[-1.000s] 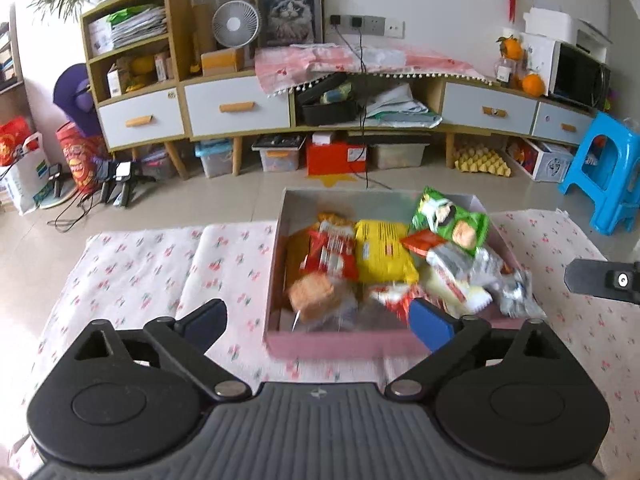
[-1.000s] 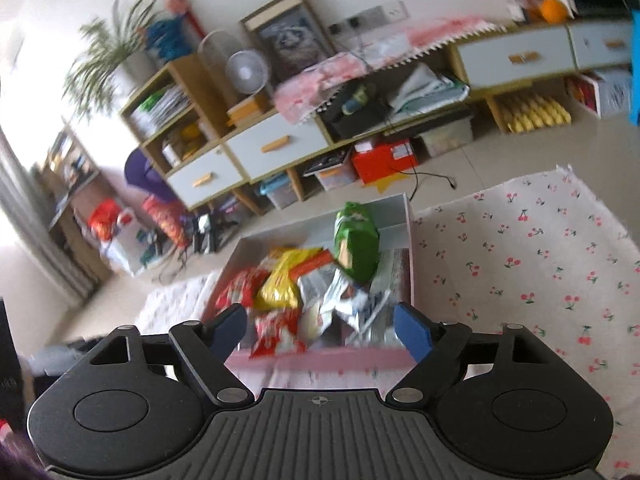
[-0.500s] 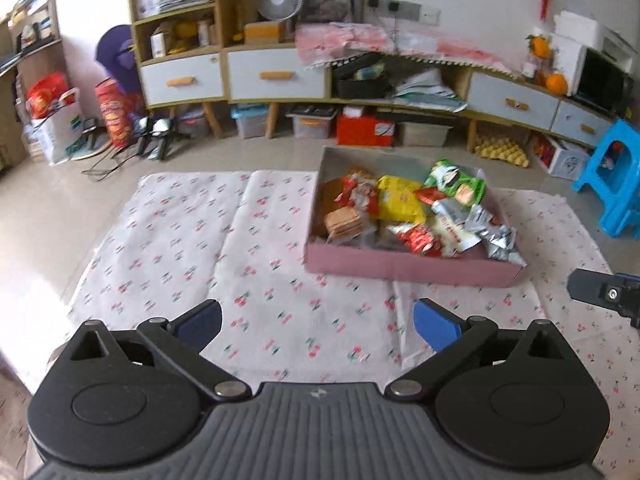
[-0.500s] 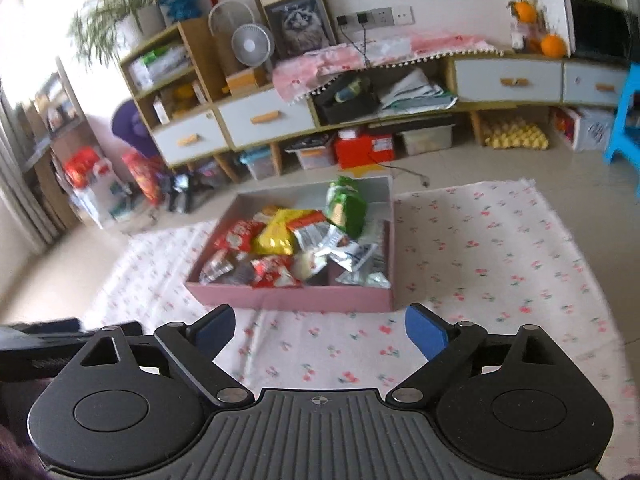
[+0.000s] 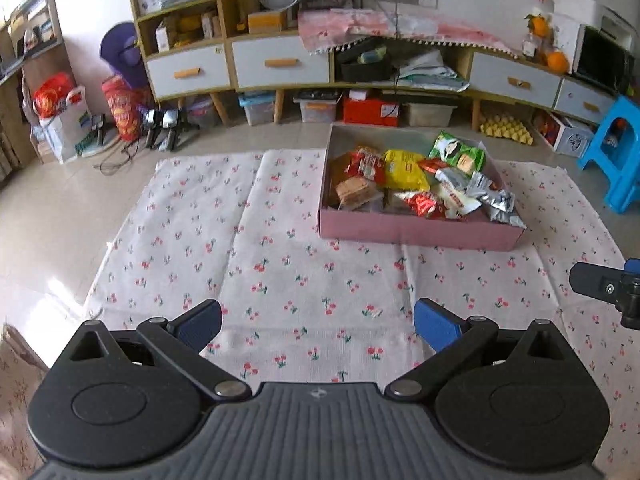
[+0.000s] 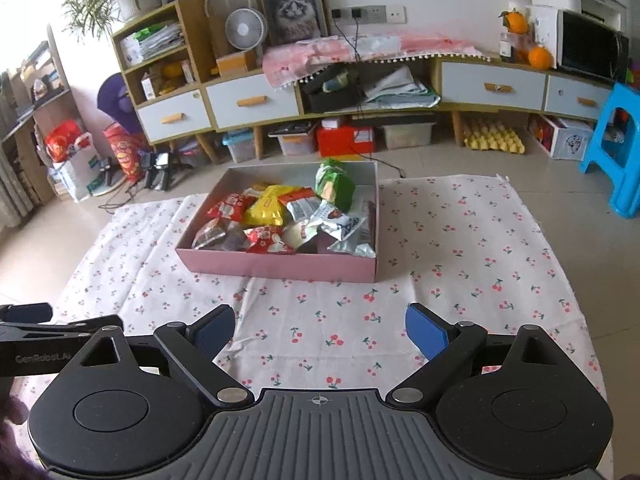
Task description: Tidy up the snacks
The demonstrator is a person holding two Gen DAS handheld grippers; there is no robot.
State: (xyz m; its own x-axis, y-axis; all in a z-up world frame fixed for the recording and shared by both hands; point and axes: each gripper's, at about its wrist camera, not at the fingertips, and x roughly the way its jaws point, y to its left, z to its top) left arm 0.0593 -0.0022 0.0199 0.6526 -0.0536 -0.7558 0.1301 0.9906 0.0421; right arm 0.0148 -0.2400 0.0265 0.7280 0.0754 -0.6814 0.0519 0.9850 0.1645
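A pink box (image 5: 416, 229) (image 6: 280, 266) sits on a cherry-print cloth (image 5: 280, 264) (image 6: 460, 248) on the floor. It holds several snack packets: a yellow bag (image 5: 405, 165) (image 6: 269, 209), a green bag (image 5: 458, 153) (image 6: 334, 186), red packets (image 5: 365, 162) (image 6: 230, 206) and silver ones (image 5: 494, 200) (image 6: 340, 222). My left gripper (image 5: 318, 325) is open and empty, above the cloth well short of the box. My right gripper (image 6: 320, 330) is open and empty, also short of the box. The right gripper's side shows at the left wrist view's right edge (image 5: 608, 286).
A low cabinet with drawers (image 5: 280, 66) (image 6: 252, 104) runs along the back wall, with storage bins beneath. A blue stool (image 5: 616, 160) (image 6: 620, 152) stands at the right. Bags and cables (image 5: 120, 120) lie on the tiled floor at left.
Both grippers have pulled back and up from the box, which now looks smaller and farther away. Both stay open and empty.
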